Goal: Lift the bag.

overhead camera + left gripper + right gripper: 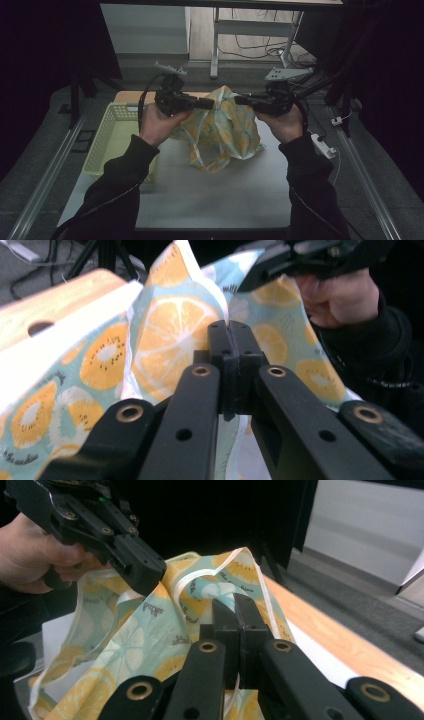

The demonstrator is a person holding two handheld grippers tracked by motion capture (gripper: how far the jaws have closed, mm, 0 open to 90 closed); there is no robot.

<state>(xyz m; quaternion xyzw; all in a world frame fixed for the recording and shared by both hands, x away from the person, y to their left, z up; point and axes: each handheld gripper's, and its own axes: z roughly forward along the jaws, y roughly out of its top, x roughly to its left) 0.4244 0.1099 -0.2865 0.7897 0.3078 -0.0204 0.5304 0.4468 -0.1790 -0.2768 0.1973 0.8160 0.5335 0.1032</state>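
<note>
A fruit-print cloth bag [225, 127] hangs lifted above the white table [225, 190], its lower folds seemingly brushing the surface. The left gripper [209, 104] and right gripper [241, 100] each pinch its top edge with jaws clamped tight. A pale yellow basket [114, 140] sits left of it.

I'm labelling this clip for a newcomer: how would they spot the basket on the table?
Start at the white table and go to its left edge. The basket sits there, beside the left gripper. It is a pale yellow-green, rigid, lattice-walled tray, unlike the soft fruit-print cloth held up mid-table.
</note>
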